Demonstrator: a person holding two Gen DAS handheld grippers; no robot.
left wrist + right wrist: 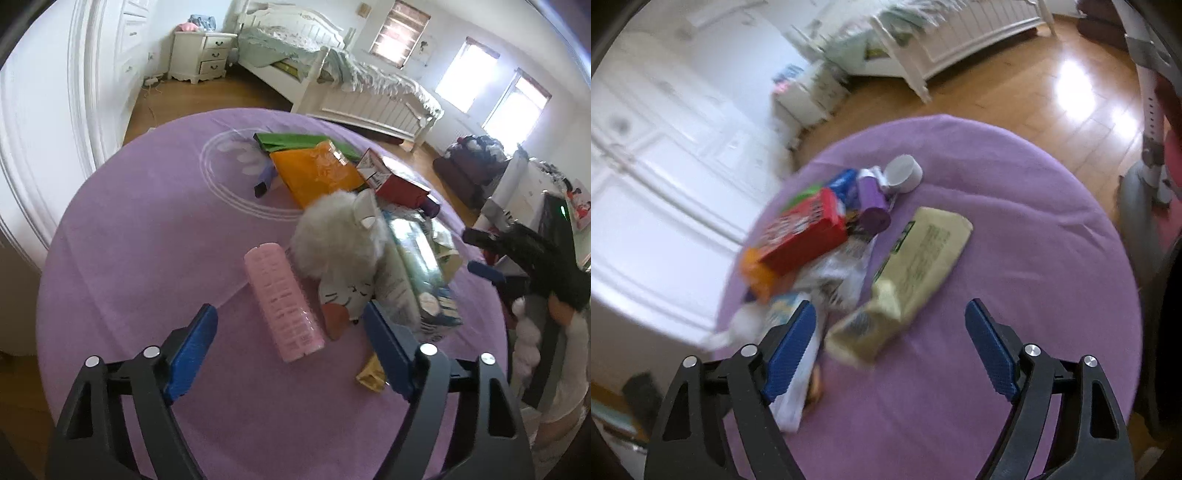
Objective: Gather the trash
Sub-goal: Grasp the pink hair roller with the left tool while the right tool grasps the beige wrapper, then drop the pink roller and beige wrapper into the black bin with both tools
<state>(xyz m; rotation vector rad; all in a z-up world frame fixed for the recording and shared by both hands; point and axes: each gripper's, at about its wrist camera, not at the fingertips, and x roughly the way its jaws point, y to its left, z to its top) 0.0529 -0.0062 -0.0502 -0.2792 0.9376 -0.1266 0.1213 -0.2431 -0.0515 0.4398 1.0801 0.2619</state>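
Left wrist: left gripper (290, 338) open, empty, over pink roller (283, 301) beside plush cat (341, 236); orange bag (317, 173), red box (400, 188) behind; bed (332, 74) beyond.
Right wrist, blurred: right gripper (892, 338) open, empty; only here a yellow packet (919, 258), purple tube (872, 205), white cup (905, 173). Purple table (1015, 295), wood floor (1015, 99).

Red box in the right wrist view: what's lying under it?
The red box rests on the pile, over an orange packet and crumpled clear plastic. A green packet pokes out behind. Anything deeper under the box is covered, and blur hides detail.
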